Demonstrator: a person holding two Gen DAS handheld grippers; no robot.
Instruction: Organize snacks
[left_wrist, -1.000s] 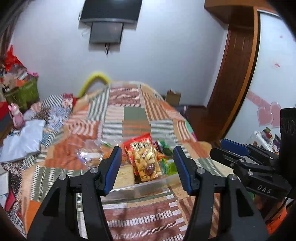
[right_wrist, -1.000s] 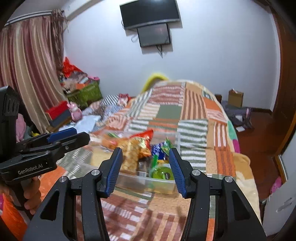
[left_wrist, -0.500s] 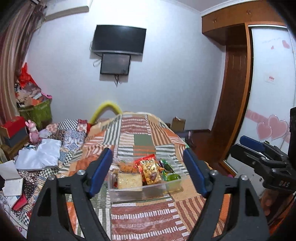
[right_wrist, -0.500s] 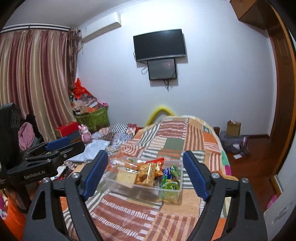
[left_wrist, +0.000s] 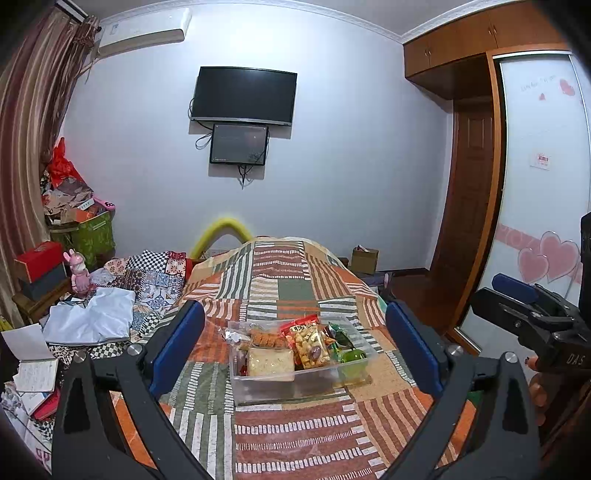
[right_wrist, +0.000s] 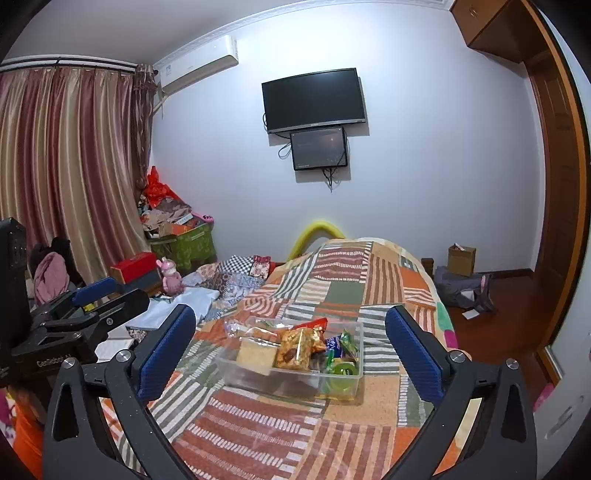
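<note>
Resting on the patchwork bed (left_wrist: 295, 435), a clear plastic box (left_wrist: 295, 384) holds the snacks: a pale block in wrap (left_wrist: 270, 362), a red-topped bag of nuts (left_wrist: 308, 345), a pack of biscuits (left_wrist: 266, 338) and a green round thing (left_wrist: 352, 356) at the right end. The left gripper (left_wrist: 295, 350) has its blue-padded fingers (left_wrist: 177, 350) spread wide, and the box lies between them but farther ahead, apart from both pads. The right gripper (right_wrist: 290, 358) also has its fingers (right_wrist: 413, 358) spread wide and empty; in its view the box (right_wrist: 258, 380) sits ahead between them, touching neither. Each gripper shows at the edge of the other's view, held off to the side of the bed.
</note>
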